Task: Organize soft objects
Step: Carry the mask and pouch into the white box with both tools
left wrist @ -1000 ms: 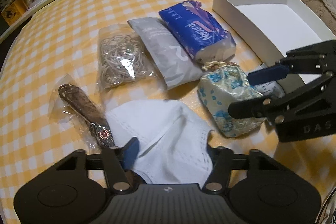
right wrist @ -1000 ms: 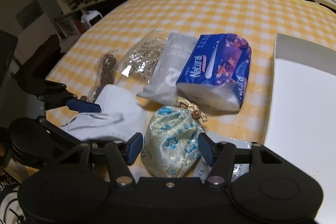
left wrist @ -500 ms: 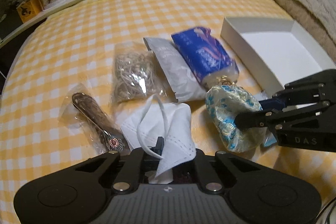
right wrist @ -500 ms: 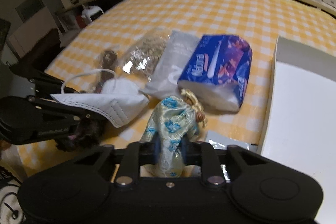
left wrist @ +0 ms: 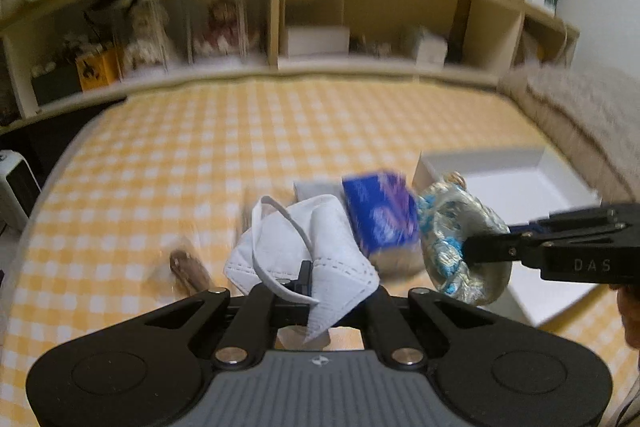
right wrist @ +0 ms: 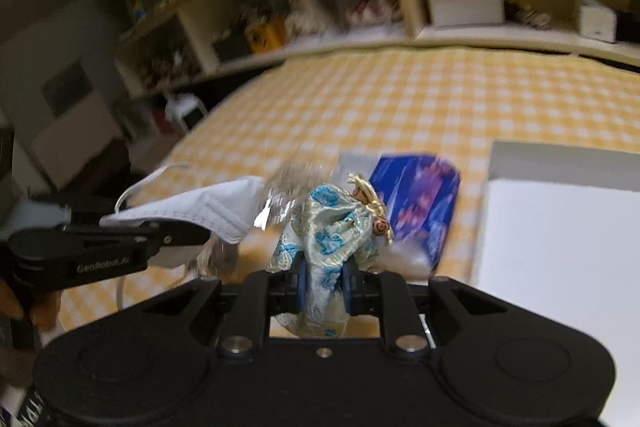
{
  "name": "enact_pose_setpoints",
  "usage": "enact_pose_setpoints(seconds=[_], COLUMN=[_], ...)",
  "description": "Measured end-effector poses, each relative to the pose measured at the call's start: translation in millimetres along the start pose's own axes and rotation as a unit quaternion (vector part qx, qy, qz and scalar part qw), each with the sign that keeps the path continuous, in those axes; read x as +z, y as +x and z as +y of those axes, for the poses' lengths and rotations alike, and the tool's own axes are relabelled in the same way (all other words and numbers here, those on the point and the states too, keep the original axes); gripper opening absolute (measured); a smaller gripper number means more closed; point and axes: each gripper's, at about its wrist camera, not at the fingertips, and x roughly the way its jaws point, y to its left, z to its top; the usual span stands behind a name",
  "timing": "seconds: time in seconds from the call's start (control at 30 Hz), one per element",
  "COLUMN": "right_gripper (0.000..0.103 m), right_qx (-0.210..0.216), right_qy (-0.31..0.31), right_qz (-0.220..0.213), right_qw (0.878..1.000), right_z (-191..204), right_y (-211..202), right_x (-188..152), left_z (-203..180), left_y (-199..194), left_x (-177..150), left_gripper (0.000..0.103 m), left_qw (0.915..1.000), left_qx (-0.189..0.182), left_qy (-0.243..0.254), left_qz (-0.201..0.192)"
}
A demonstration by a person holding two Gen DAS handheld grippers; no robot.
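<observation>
The left gripper [left wrist: 306, 281] pinches a white face mask [left wrist: 296, 247] clear of the checked cloth [left wrist: 280, 131]; the right gripper [right wrist: 323, 277] clamps a brocade pouch [right wrist: 328, 227] (also lifted), left of the white box [left wrist: 516, 183], whose visible interior is bare.

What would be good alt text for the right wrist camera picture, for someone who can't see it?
The right gripper is shut on a pale brocade pouch with blue flowers, held above a yellow checked tablecloth. At left, the left gripper holds a white face mask; a white box lies at right.
</observation>
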Motion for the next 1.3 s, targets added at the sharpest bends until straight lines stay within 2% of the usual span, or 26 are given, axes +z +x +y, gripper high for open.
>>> enact_pose_setpoints(seconds=[0.13, 0.3, 0.5, 0.63, 0.87, 1.0, 1.17, 1.2, 1.27, 1.3], right_gripper=[0.018, 0.018, 0.018, 0.018, 0.018, 0.018, 0.018, 0.018, 0.018, 0.018], right_qx=[-0.011, -0.041, -0.081, -0.124, -0.209, -0.232, -0.247, -0.248, -0.249, -0.248], right_qy=[0.031, 0.048, 0.063, 0.082, 0.12, 0.15, 0.168, 0.169, 0.171, 0.17], right_qz=[-0.037, -0.073, -0.114, -0.14, -0.167, -0.173, -0.162, -0.157, -0.141, -0.133], right_qw=[0.999, 0.995, 0.988, 0.979, 0.956, 0.945, 0.941, 0.941, 0.943, 0.944], right_z=[-10.7, -23.4, -41.0, -57.6, -91.7, -108.9, -122.8, -124.0, -127.8, -128.2], right_y=[-20.1, -42.7, -72.3, -90.0, -118.9, -130.1, -132.9, -130.6, -125.4, -122.1], right_x=[5.8, 11.6, 13.3, 12.8, 3.0, -2.8, -9.2, -8.7, -9.1, -8.8], left_z=[-8.4, -28.6, -69.0, -101.5, -152.3, -180.1, -198.9, -200.4, -202.8, -203.5], left_y=[-17.0, -26.4, -18.8, -5.5, 24.5, 51.1, 92.2, 98.5, 109.3, 112.6], left_x=[10.1, 28.4, 45.9, 55.2, 58.1, 49.7, 33.1, 29.7, 22.4, 19.6], left_gripper=[0.005, 0.005, 0.005, 0.005, 0.007, 0.008, 0.01, 0.015, 0.046, 0.053], left_qw=[0.9988, 0.9962, 0.993, 0.9899, 0.9835, 0.9786, 0.9793, 0.9793, 0.9774, 0.977], left_qx=[-0.005, -0.033, -0.056, -0.078, -0.117, -0.13, -0.155, -0.16, -0.173, -0.175], left_qy=[-0.011, -0.007, 0.02, 0.037, 0.073, 0.111, 0.114, 0.112, 0.117, 0.12], left_qz=[-0.047, -0.08, -0.102, -0.113, -0.117, -0.115, -0.065, -0.054, -0.03, -0.019])
